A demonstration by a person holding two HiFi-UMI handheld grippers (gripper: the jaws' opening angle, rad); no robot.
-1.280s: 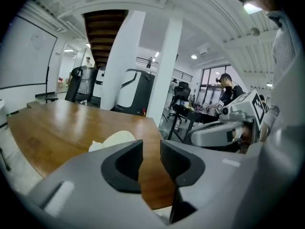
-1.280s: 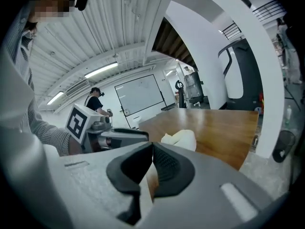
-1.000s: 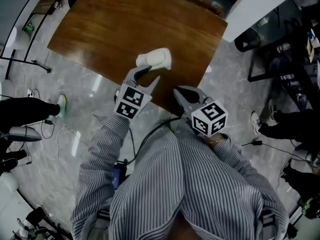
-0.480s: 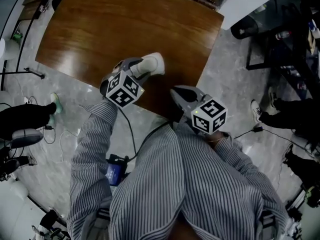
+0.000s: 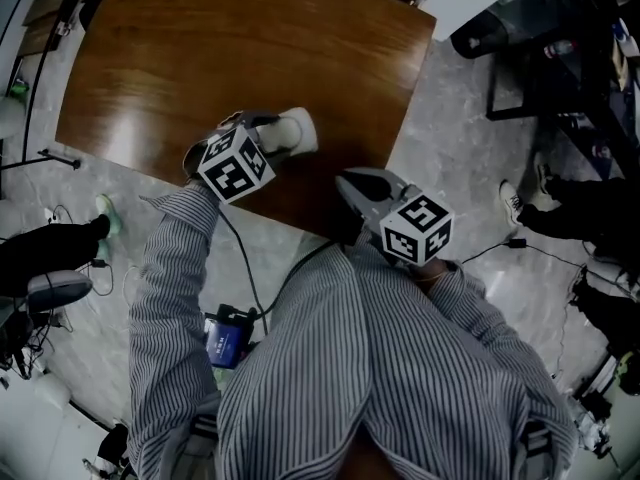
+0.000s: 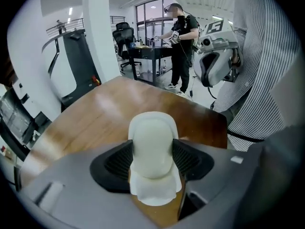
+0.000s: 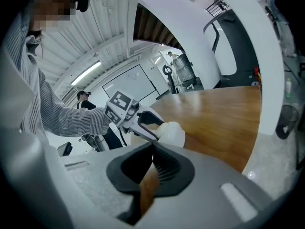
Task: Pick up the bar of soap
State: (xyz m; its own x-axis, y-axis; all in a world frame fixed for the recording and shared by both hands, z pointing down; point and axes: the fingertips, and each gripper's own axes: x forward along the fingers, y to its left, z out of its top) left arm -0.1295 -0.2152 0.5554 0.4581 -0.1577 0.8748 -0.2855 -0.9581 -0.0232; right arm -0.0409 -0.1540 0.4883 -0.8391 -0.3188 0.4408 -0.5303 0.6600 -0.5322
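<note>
The left gripper (image 6: pixel 152 159) is opening its 2 jaws, and they flank the pale bar of soap (image 6: pixel 151 137) closely on both sides; the soap lies on the brown wooden table (image 5: pixel 250 38) near its front edge. The right gripper (image 7: pixel 151 162) hangs by that same edge, apart from the soap; its 2 jaws are pressed together on nothing.

Office-style lab, swivel chair (image 6: pixel 123 32), whiteboard (image 7: pixel 127 84), cluttered workbench (image 6: pixel 148 54), polished stone floor (image 5: pixel 460 168)
</note>
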